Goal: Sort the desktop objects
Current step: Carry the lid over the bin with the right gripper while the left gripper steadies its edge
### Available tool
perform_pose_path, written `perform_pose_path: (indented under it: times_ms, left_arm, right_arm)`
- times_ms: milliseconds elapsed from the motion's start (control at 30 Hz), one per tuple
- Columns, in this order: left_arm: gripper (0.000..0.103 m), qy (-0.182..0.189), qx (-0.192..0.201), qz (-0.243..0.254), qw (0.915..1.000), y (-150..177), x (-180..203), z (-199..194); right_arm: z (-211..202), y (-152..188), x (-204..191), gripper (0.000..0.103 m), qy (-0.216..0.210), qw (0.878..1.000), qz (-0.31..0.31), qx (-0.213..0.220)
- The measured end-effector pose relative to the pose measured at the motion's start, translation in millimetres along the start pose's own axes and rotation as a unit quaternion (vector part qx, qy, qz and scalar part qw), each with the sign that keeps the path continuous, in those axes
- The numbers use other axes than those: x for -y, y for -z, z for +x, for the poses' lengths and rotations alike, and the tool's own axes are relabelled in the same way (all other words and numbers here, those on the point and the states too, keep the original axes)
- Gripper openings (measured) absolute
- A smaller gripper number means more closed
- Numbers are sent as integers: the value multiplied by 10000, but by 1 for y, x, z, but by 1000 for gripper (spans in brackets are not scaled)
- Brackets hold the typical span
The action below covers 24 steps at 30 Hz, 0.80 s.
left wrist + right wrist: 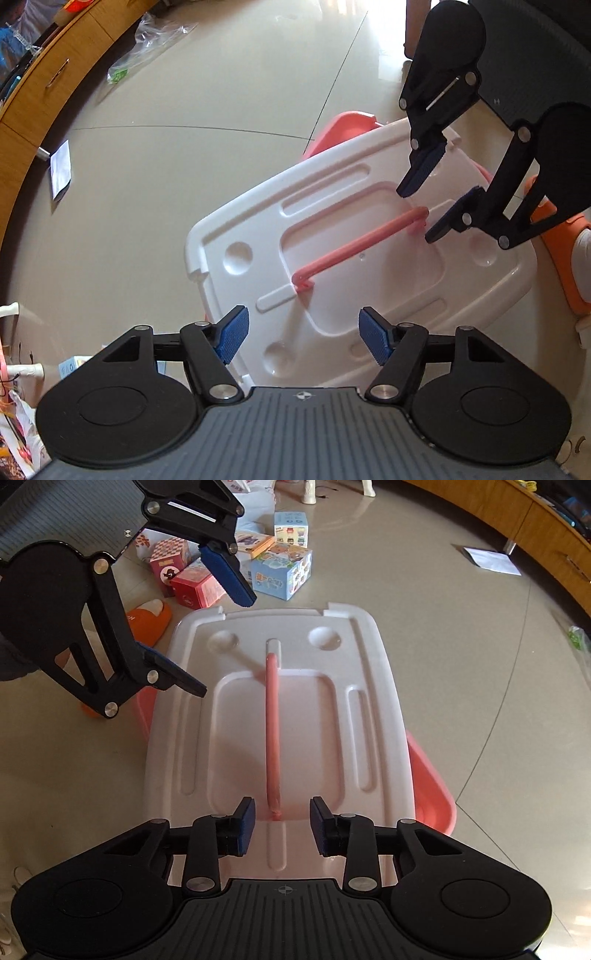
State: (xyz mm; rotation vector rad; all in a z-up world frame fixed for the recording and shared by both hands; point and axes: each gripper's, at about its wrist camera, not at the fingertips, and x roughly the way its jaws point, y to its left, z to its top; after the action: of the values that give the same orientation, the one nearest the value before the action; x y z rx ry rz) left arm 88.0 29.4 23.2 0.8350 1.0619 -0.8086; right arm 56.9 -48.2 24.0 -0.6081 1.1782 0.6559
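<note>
A pink storage bin point(432, 786) sits on the floor under a white lid point(184, 746) with a pink handle point(272, 731). My right gripper point(282, 825) is open, its blue pads on either side of the near end of the handle, not touching it. My left gripper point(303, 338) is open and empty above the lid's near edge point(332, 369). In the left wrist view the lid point(229, 229), the handle point(362, 243) and the right gripper point(419, 212) at the handle's far end show. In the right wrist view the left gripper point(227, 646) hovers at the lid's far left.
Several colourful small boxes point(280, 568) lie on the floor beyond the bin. An orange slipper point(147, 622) lies left of it. A wooden cabinet point(40, 92) runs along the wall, with a clear plastic bag point(147, 44) and a white paper point(61, 168) near it.
</note>
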Motion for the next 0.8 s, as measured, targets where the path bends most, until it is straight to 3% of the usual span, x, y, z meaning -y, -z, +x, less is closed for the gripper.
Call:
perform_pose_path:
  times_ms: [233,400,667,800]
  left_arm:
    - [68,230,311,614,9974,-14,-7,13]
    - [59,425,420,758,9953,-28,-9,24]
    - [27,312,348,887,9950,-33,-9,37]
    - [24,418,309,768,9957,-36,-13,34]
  right_arm:
    - [6,0,4,26,-58,9999,112,-2]
    - [8,2,6,19,-2,9999,131,-5]
    - [7,8,11,12,96,9998,146,36]
    - [2,8,11,12,207,9997,86,56]
